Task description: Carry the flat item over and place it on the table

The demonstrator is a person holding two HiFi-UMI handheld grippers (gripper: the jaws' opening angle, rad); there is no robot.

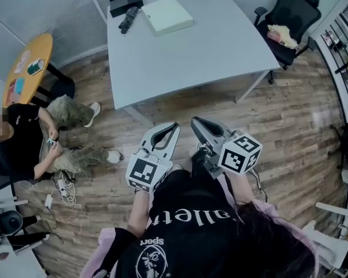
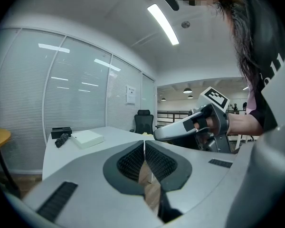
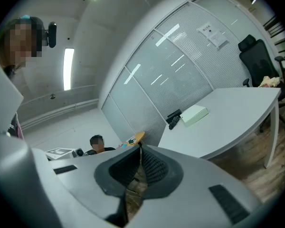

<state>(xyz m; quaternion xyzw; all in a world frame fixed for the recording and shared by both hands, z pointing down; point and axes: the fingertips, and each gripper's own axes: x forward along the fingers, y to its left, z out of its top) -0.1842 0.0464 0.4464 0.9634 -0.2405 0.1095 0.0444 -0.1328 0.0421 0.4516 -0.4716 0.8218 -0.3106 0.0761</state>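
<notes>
A flat white box (image 1: 166, 15) lies at the far left part of the white table (image 1: 209, 45), beside a black case (image 1: 125, 2) and a small dark bundle (image 1: 127, 19). The box also shows in the left gripper view (image 2: 87, 138) and the right gripper view (image 3: 194, 114). Both grippers are held side by side over the wooden floor, short of the table's near edge. My left gripper (image 1: 173, 126) (image 2: 144, 144) is shut with nothing in it. My right gripper (image 1: 196, 121) (image 3: 141, 148) is shut and empty too, its tip pointing toward the table.
A black office chair (image 1: 287, 22) with a yellow cloth stands at the table's right end. A person (image 1: 29, 143) sits at the left beside a round yellow table (image 1: 29, 62). Cables (image 1: 61, 190) lie on the floor. Shelving (image 1: 342, 45) lines the right wall.
</notes>
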